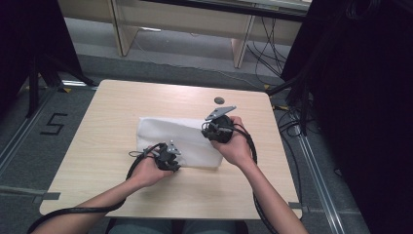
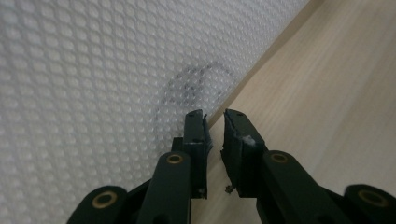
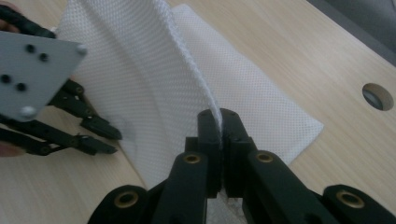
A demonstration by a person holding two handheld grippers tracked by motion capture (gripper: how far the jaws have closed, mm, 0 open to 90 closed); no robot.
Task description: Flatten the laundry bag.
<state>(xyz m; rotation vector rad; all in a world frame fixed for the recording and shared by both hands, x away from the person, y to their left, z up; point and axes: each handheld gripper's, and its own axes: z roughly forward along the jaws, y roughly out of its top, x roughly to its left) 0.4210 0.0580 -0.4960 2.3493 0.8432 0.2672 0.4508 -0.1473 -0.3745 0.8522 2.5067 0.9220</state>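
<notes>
White mesh cloth (image 3: 154, 88) pinched at raised edge by right gripper (image 3: 219, 116), may slip from pads if lifted while left gripper (image 2: 214, 119), slightly spread, pins near edge.

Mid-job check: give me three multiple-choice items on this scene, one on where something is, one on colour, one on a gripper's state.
1. Where does the cloth lie?
A. mid-table
B. on the floor
C. hanging off the far edge

2. What colour is the cloth?
A. blue
B. white
C. black

3. How does the right gripper stand?
A. wide open over bare wood
B. shut on a pen
C. shut on the cloth

Answers: 1 A, the high view shows it on the middle of the table. 2 B, white mesh in every view. 3 C, the right gripper view shows its jaws pinching a raised cloth edge.
</notes>
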